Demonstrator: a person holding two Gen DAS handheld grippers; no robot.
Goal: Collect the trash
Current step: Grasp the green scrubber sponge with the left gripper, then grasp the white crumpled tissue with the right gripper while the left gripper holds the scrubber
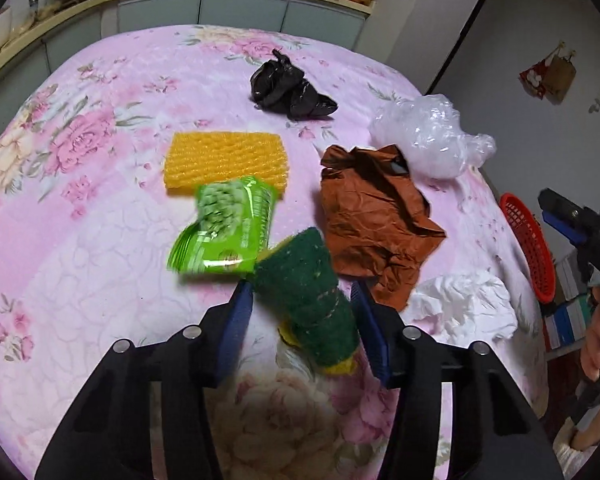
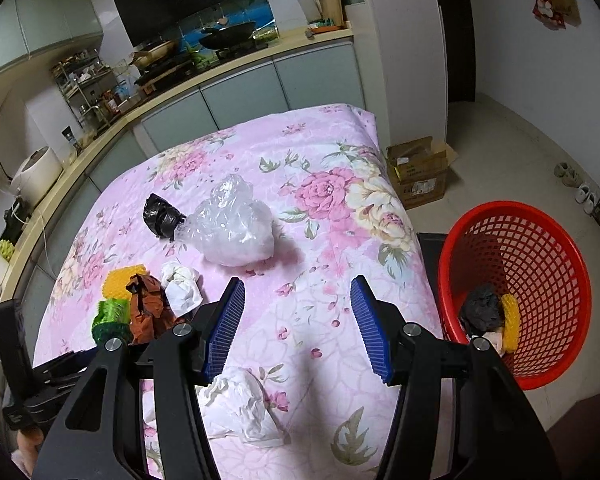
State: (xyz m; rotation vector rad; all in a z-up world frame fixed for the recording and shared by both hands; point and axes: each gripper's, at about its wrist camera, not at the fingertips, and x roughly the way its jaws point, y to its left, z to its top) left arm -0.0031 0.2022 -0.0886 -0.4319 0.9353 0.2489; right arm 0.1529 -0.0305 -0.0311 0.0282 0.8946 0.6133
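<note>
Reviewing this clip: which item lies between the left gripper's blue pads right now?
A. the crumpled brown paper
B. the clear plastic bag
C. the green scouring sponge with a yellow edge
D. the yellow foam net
C: in the left wrist view the green scouring sponge with a yellow edge sits between the pads of the left gripper.

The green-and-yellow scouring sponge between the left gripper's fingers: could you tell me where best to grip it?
Probably pinch the green-and-yellow scouring sponge across its long flat sides at mid-length, coming from above: it lies lengthwise between the left gripper's open blue pads.
</note>
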